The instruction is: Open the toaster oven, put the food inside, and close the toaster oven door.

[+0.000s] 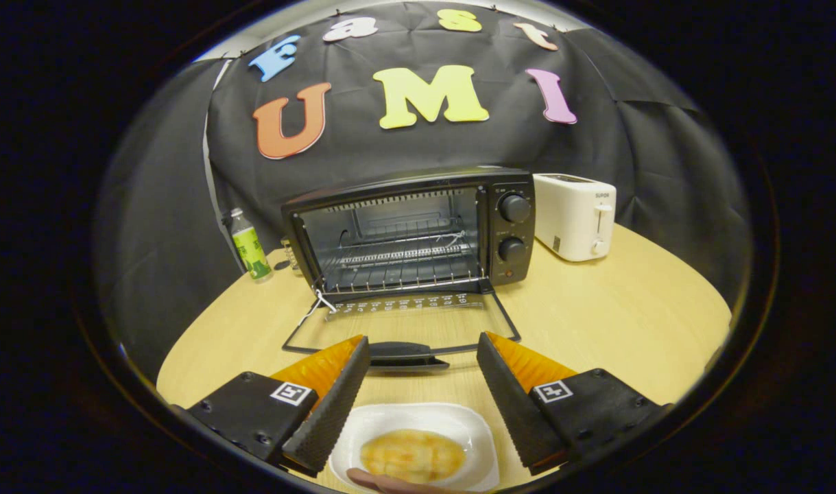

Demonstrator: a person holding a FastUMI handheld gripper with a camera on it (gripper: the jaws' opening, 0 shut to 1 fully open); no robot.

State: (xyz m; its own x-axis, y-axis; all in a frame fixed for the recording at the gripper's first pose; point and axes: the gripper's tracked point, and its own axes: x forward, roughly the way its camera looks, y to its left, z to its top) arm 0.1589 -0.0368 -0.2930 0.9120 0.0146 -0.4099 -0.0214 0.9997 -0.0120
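Food (412, 454), a pale golden flat piece, is seen lying on a white plate (459, 422) on the table (616, 315), between the fingers of the hand-held gripper (423, 370) and slightly below their tips. The fingers are spread wide; nothing is pinched. A fingertip (383, 480) of a person is noted at the plate's near rim, at 6 o'clock from the food.

At 12 o'clock from the plate, the toaster oven (418, 230) stands with its glass door (400, 322) dropped flat, the door handle (407, 355) just beyond the fingertips. The wire rack (400, 257) inside is bare. Opening is judged done; loading is not yet done.

A white toaster (574, 216) sits at 3 o'clock from the oven, a green-labelled bottle (248, 245) at 9 o'clock.

Risks, as judged: the plate's shallow rim could slip from the fingers if gripped off-centre; a tilted lift could slide the food off; a low carry could strike the door handle or the door.
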